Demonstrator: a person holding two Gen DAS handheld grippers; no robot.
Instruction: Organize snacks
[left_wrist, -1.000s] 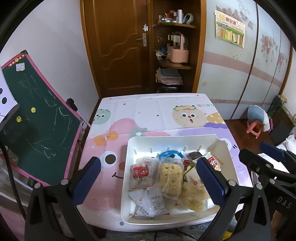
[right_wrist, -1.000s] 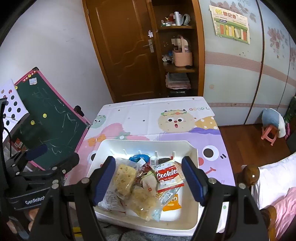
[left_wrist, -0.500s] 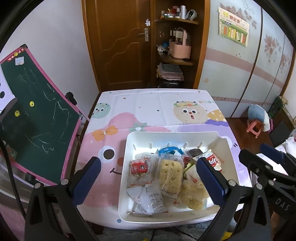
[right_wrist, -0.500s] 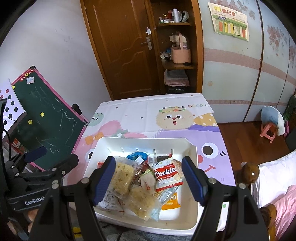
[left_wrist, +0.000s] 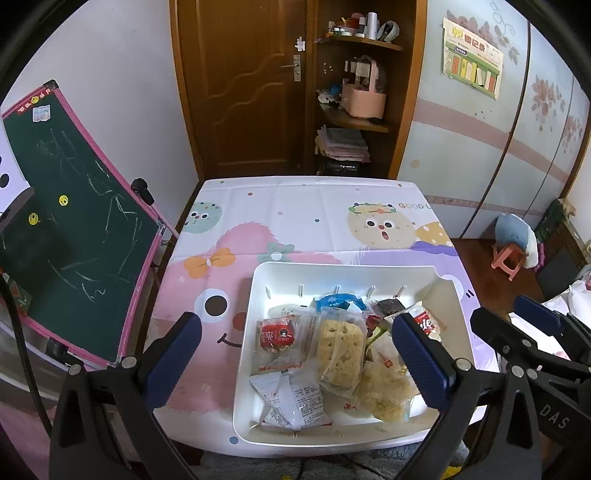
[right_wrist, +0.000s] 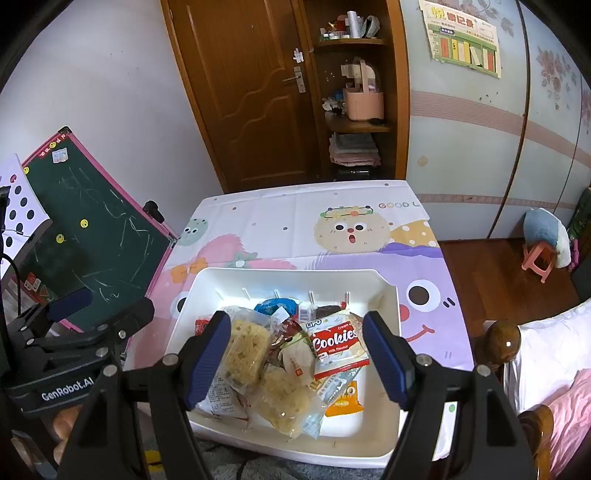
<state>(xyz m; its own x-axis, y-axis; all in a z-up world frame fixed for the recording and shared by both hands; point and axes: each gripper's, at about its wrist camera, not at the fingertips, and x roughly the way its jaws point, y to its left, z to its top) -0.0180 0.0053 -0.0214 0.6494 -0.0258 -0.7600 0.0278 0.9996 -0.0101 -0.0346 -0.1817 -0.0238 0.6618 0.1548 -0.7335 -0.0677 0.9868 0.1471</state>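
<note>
Both my claws hang above the near edge of the table (left_wrist: 295, 206), and each stands wide apart with nothing between its pads. The left gripper (left_wrist: 295, 354) frames the left half of the white bin (left_wrist: 255, 280); the right gripper (right_wrist: 295, 350) frames the middle of the heap.

All the snacks I can see lie inside that bin, piled loose and overlapping toward its near wall. From my right claw, the Cookies pack (right_wrist: 338, 345) sits at about 1 o'clock on top of the pile, a rice-crisp bar (right_wrist: 245, 349) at 11 o'clock, a second pale crisp bag (right_wrist: 284, 397) at 6 o'clock, and an orange packet (right_wrist: 345, 398) half buried at 5 o'clock. From my left claw, the red-labelled cake (left_wrist: 277, 334) lies at 10 o'clock and a crumpled white wrapper (left_wrist: 291, 398) at 6 o'clock. A blue packet (left_wrist: 340, 301) peeks out at the far wall.

This heap fits two stages: snacks gathered into the bin as wanted, or a pile waiting to be sorted, and I cannot tell which.

If I do pick, my judgement is to take a top pack by its crimped edge, since the film is slick and the crisps inside would crush, and lift straight up so neighbours do not drag along
</note>
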